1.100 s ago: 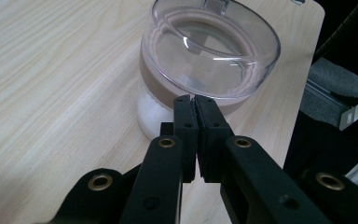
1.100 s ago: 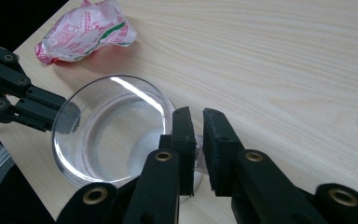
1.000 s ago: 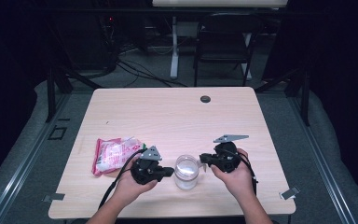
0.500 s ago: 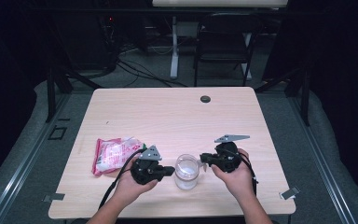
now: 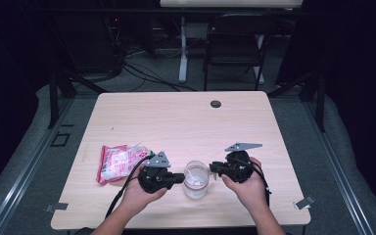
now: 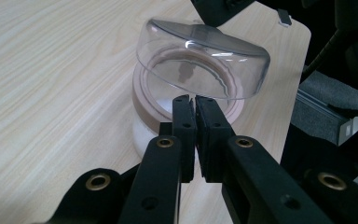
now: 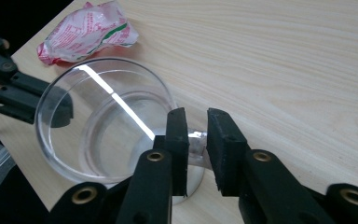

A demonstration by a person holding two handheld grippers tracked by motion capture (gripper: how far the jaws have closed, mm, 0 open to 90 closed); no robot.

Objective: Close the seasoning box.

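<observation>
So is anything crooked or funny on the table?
Yes. The clear lid sits tilted over the jar instead of flat on it. The crumpled red and white packet lies off to the side.

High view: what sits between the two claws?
A clear jar with its lid, standing on the table between the left claw and right claw.

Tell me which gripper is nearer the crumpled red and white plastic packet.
Left. The left gripper sits just right of the crumpled red and white plastic packet, at the clear jar. The right gripper is beyond the jar, farther off.
</observation>
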